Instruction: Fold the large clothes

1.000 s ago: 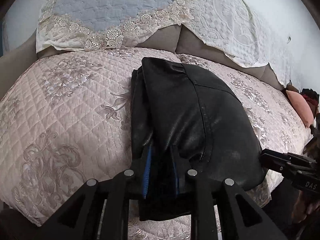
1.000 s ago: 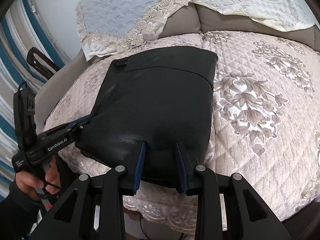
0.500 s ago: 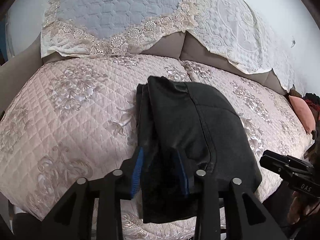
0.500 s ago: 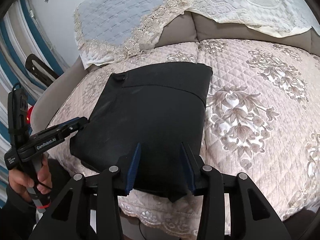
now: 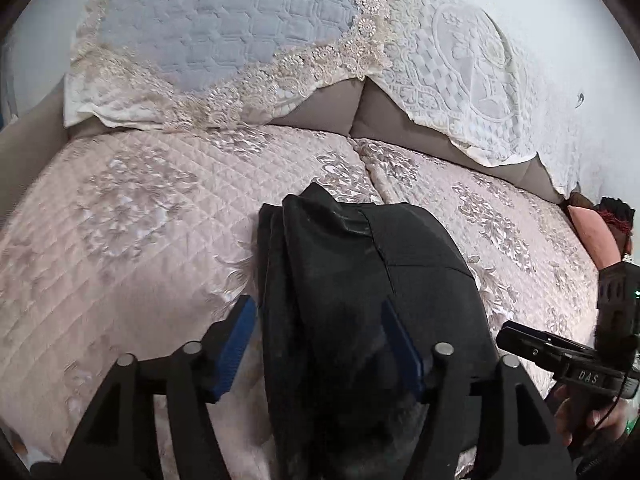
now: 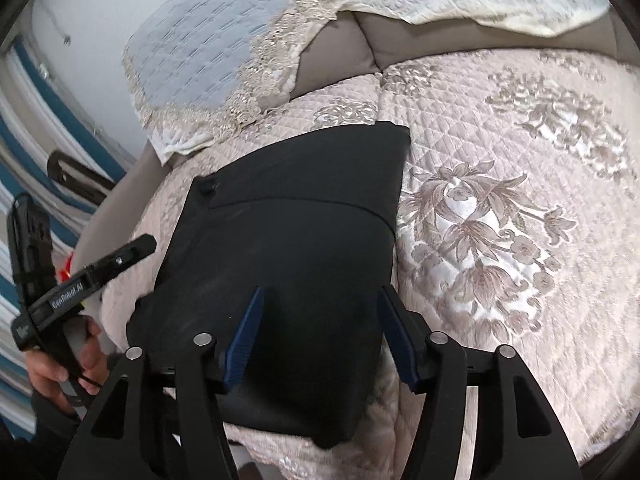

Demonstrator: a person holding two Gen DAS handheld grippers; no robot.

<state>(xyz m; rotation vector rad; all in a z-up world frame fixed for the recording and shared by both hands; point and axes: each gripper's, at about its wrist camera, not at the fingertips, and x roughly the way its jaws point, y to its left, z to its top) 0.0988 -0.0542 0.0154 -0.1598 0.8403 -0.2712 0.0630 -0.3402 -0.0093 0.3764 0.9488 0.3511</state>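
Folded garment [image 5: 360, 280] on the quilt [image 5: 140, 240] near its front edge; lace covers [image 5: 224, 40] behind — over the backrest; cushion [image 5: 592, 236] far right

Both views are evenly, softly lit, with no harsh shadows; strong fisheye bending curves the quilt [image 5: 140, 248] toward dark vignetted corners; the black garment [image 5: 360, 280] reads nearly featureless, faint sheen at its upper fold; satin flowers glare white right of centre in the right wrist view; its left edge is smeared; the lower garment in the left wrist view is soft.
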